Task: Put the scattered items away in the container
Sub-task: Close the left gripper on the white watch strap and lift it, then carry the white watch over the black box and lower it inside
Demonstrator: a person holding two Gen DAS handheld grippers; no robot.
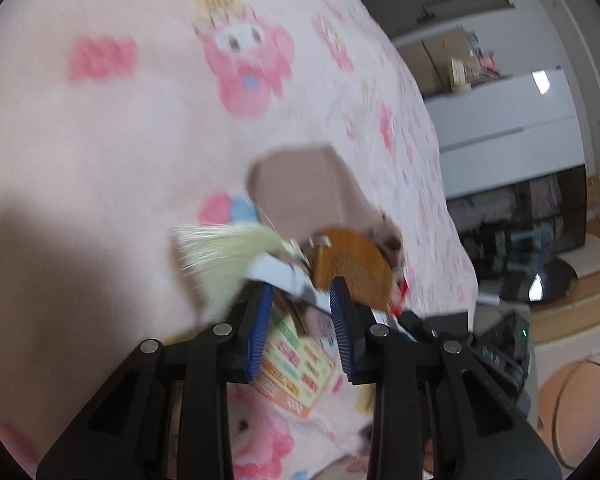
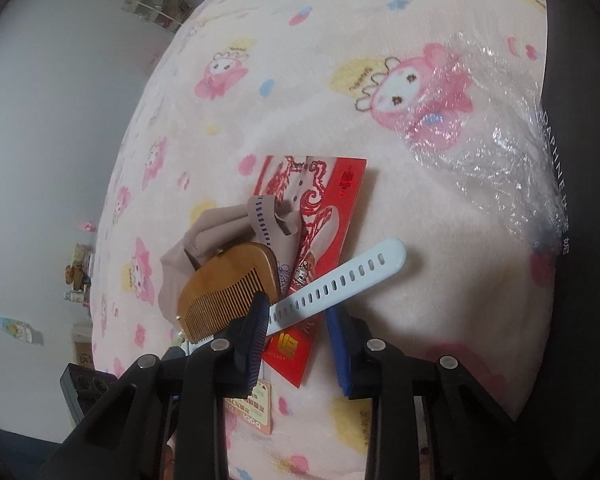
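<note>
Left tongs (image 1: 302, 287) clamp a white strap (image 2: 340, 276), right tongs (image 2: 296, 308) straddle it with pads apart, and the box (image 2: 580, 200) at 3 o'clock hides its contents.

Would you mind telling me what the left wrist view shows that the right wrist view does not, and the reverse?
Only the left wrist view shows a pale tassel and a white card lying between the left tongs, plus dark shelving beyond the bed.

Only the right wrist view shows a red envelope, a white perforated strap running between the right tongs, and crinkled clear plastic.

Both show the wooden comb, the beige cloth and the pink cartoon-print blanket.
</note>
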